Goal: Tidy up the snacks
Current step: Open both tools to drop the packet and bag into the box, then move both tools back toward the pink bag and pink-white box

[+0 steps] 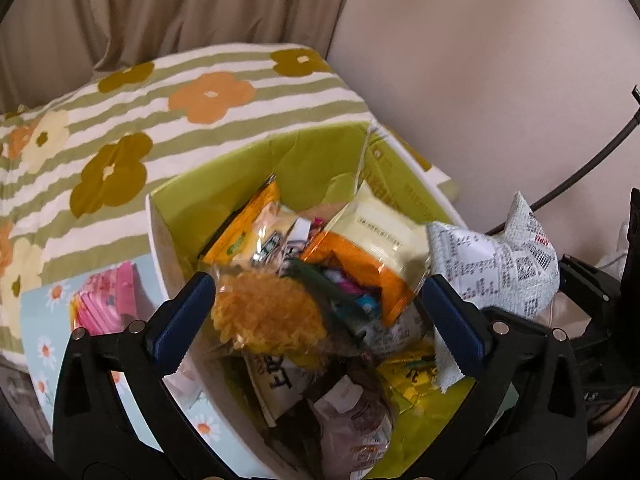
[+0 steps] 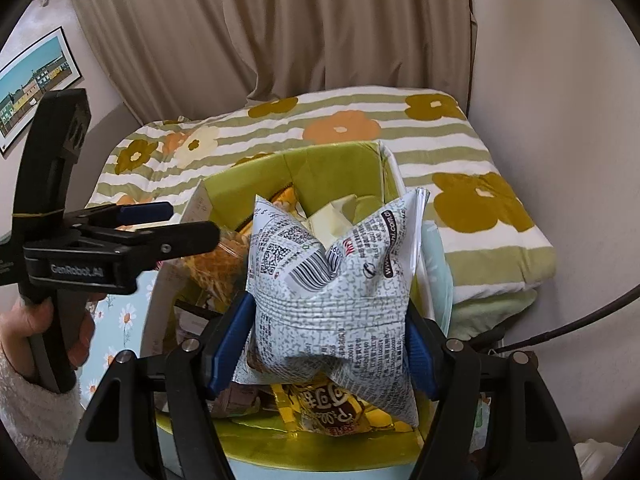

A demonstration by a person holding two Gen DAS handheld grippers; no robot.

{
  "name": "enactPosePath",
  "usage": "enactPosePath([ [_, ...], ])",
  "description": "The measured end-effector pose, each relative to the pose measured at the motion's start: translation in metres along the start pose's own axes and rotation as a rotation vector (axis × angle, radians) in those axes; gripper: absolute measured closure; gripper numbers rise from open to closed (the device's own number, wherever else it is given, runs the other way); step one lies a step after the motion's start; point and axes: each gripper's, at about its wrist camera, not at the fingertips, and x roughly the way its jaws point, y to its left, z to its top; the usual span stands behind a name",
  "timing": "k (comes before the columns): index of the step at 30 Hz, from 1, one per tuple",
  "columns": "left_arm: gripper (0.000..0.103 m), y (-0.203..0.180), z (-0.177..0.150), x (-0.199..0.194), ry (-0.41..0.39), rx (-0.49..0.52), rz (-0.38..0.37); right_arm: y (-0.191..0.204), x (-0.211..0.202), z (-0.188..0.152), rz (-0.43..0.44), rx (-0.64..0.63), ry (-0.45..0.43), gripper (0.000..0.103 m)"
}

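Snacks fill a box (image 1: 248,168) lined in lime green, which stands on a flowered, striped quilt (image 1: 120,120) before a beige curtain (image 2: 320,20).

Left gripper (image 1: 320,312) hangs over the near part of the box with its jaws spread wide; its blue pads (image 1: 182,316) stand far apart and press on nothing. Between them, apart from both pads, lies a clear packet of yellow-orange crisps (image 1: 266,316) on top of the pile. Beyond that packet in the box lie an orange-and-cream bag (image 1: 372,248) and a yellow packet (image 1: 244,232) leaning toward the far wall; nearer than it are a brownish pouch (image 1: 352,412) and a yellow wrapper (image 1: 408,376). Just outside the box, on the left in the left wrist view, a pink packet (image 1: 106,300) lies on a pale blue daisy-print surface (image 1: 44,344).

Right gripper (image 2: 324,340) is clamped on a white printed snack bag (image 2: 332,280), covered in small black text with a barcode. Its pads (image 2: 234,340) squeeze the bag at its lower half from both sides, so the bag puffs out above them. The bag is held over the near right part of the box, above a yellow-and-brown packet (image 2: 320,404) in the pile. In the right wrist view, a hand (image 2: 28,328) in a pale fuzzy sleeve holds the left gripper's handle at the left of the box.
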Motion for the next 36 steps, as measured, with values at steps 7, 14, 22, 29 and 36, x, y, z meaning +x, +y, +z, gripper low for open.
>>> enactPosePath([
  [7, 0.000, 0.029, -0.028, -0.022, -0.020, -0.102, 0.021, 0.000, 0.000, -0.003, 0.008, -0.003, 0.015, 0.037],
  [14, 0.000, 0.038, -0.035, -0.044, -0.057, -0.115, 0.076, 0.013, 0.008, 0.005, 0.053, -0.023, 0.029, 0.037],
  [22, 0.000, 0.050, -0.055, -0.078, -0.120, -0.135, 0.136, 0.024, -0.003, -0.003, 0.049, -0.066, -0.053, 0.005],
  [29, 0.000, 0.075, -0.092, -0.114, -0.151, -0.201, 0.208, 0.041, -0.010, -0.004, 0.110, -0.102, -0.078, 0.005],
  [36, 0.000, 0.105, -0.114, -0.139, -0.178, -0.212, 0.238, 0.089, -0.018, -0.002, 0.154, -0.203, -0.100, 0.004],
])
